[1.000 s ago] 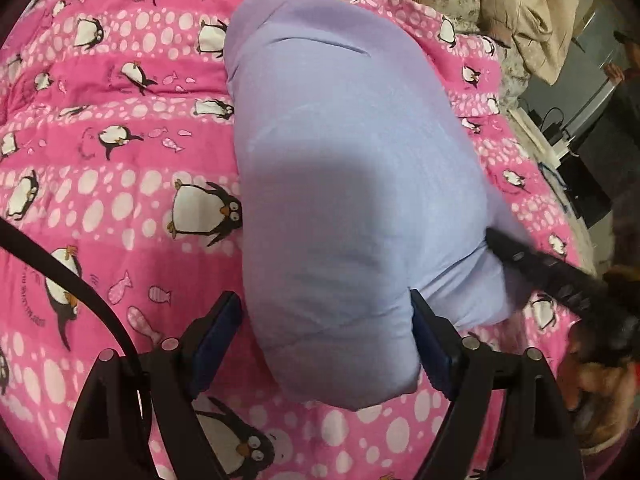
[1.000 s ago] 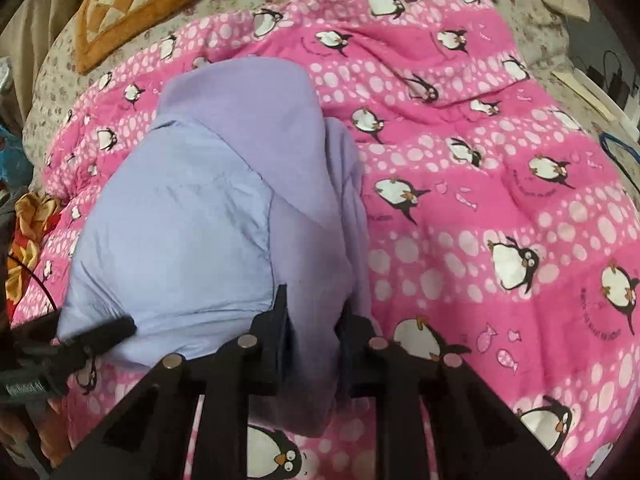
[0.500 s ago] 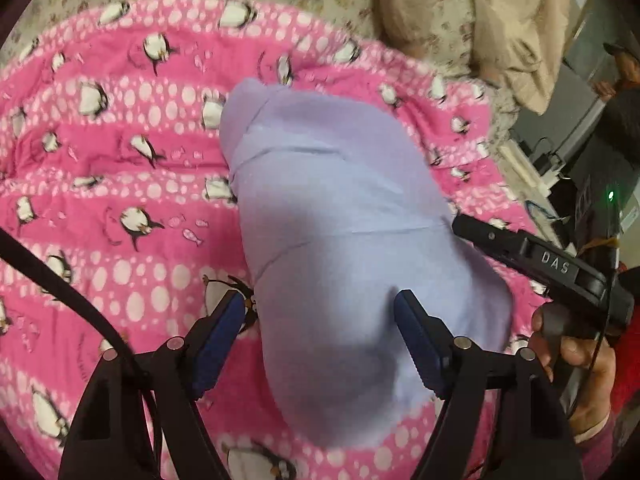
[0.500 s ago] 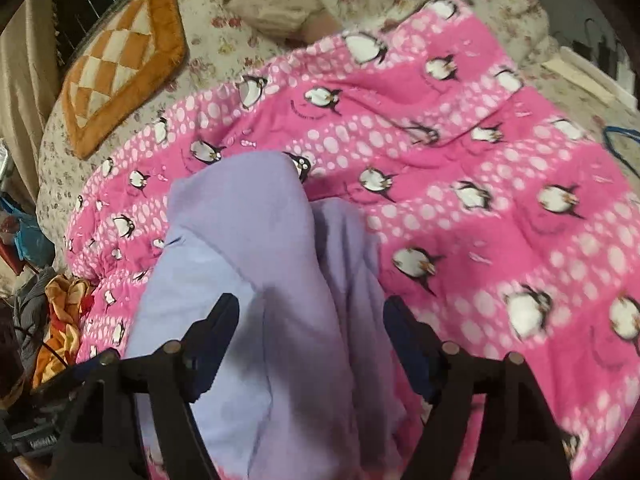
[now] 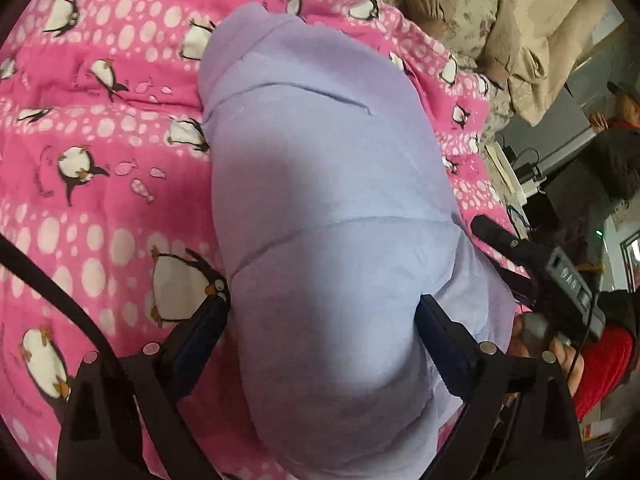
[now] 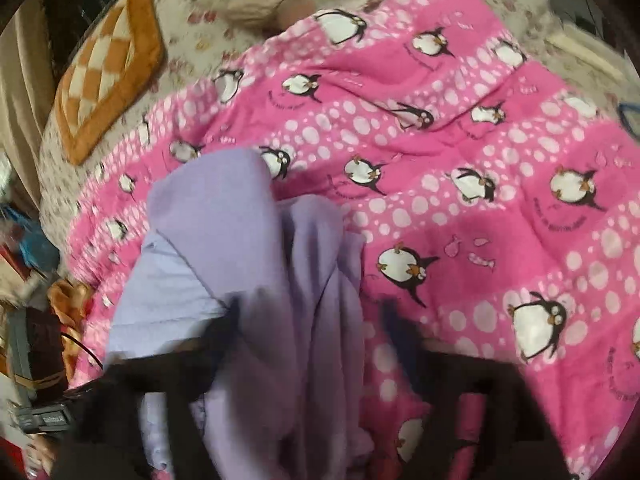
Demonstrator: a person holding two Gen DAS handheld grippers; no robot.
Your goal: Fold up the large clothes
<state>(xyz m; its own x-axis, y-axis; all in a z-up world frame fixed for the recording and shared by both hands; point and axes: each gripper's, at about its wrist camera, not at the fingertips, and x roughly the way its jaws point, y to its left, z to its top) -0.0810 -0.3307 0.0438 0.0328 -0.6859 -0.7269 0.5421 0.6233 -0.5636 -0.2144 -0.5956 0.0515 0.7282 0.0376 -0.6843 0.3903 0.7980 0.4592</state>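
1. Left wrist view: lavender garment point(image 5: 332, 208) is lying folded into a long bundle on the pink penguin blanket point(image 5: 100, 160) on the bed. Left hand-held gripper point(image 5: 322, 336) is standing released, jaws having just been opening; near end of the bundle is sitting btwn the pads w/o being pinched. Right hand-held gripper point(image 5: 532, 256) is showing at the bundle's right edge.
2. Right wrist view, blurry: right hand-held gripper point(image 6: 316, 344) is also released, jaws just been opening, cloth folds lying btwn them, not pinched.
3. Handling, my guess: garment is looking soft, light, floppy, layers prob sliding apart; best pinching thru all layers at a corner or folded edge, not mid-panel.
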